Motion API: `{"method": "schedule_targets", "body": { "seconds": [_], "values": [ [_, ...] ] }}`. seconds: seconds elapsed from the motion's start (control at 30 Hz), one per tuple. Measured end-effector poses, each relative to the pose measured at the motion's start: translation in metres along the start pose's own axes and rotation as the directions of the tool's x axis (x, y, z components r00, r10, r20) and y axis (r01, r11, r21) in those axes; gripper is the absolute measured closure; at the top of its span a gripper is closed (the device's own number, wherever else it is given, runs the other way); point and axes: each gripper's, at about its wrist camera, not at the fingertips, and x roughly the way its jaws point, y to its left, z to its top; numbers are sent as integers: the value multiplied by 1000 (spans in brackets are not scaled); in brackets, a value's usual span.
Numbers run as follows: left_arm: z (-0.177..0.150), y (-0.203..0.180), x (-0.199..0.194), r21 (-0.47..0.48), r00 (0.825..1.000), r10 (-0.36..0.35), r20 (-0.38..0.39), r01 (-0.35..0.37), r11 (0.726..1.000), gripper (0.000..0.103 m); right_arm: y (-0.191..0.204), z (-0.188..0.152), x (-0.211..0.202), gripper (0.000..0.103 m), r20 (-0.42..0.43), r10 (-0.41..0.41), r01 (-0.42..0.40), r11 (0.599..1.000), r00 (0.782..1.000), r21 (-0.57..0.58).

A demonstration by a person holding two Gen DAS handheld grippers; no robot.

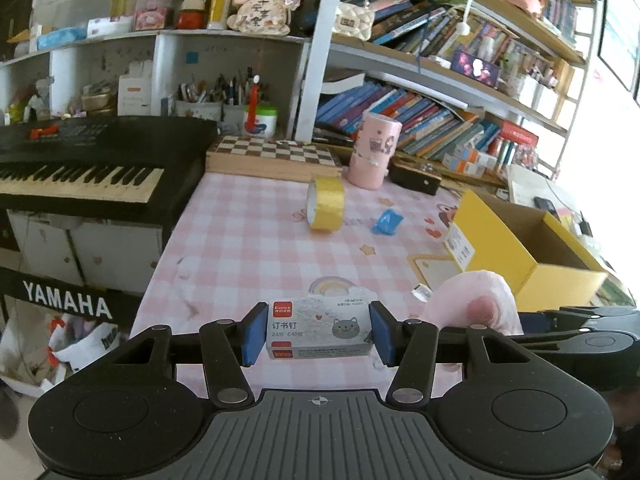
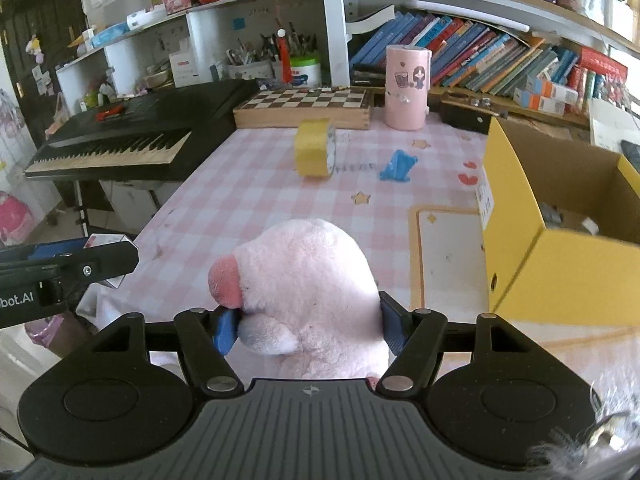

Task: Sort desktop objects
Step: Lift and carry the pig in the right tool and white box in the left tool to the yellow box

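Carrying both loads at once: left gripper (image 1: 319, 334), jaws clamped on staple box (image 1: 319, 330), lifted over desk (image 1: 240, 240); right gripper (image 2: 308, 326), jaws squeezing pink plush toy (image 2: 308, 280). Yellow box (image 2: 560, 240) at 3 o'clock, prob. the drop spot.

A counter (image 2: 256, 208) in a pink checked cloth is carrying a yellow tape roll (image 2: 315, 148) standing on edge near its middle. A blue scrap (image 2: 398, 166) is lying at its 3 o'clock, a pink cylinder (image 2: 407, 87) standing at 1 o'clock, a chessboard box (image 2: 304, 106) lying at 12, and a yellow cardboard box (image 2: 560, 240) sitting at 4.
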Motion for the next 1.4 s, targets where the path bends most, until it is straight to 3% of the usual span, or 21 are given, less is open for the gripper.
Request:
{"method": "schedule_targets", "body": {
  "seconds": [0.4,0.83,1.1,1.4],
  "values": [
    [-24,-25,-18,99,990,-132,-56,137,986,51,-6,-54,-49,37,-19,-112,113,984,994,139],
    [-29,-78,-6,218,949,-295,-114,313,924,51,-44,-88,-88,37,-47,-256,259,920,965,294],
    [-27,-102,6,238,935,-329,-134,352,905,51,-66,-92,-96,37,-56,-292,294,898,955,327],
    [-20,-129,23,233,932,-334,-137,358,904,51,-99,-87,-97,37,-64,-301,305,894,951,328]
  ]
}}
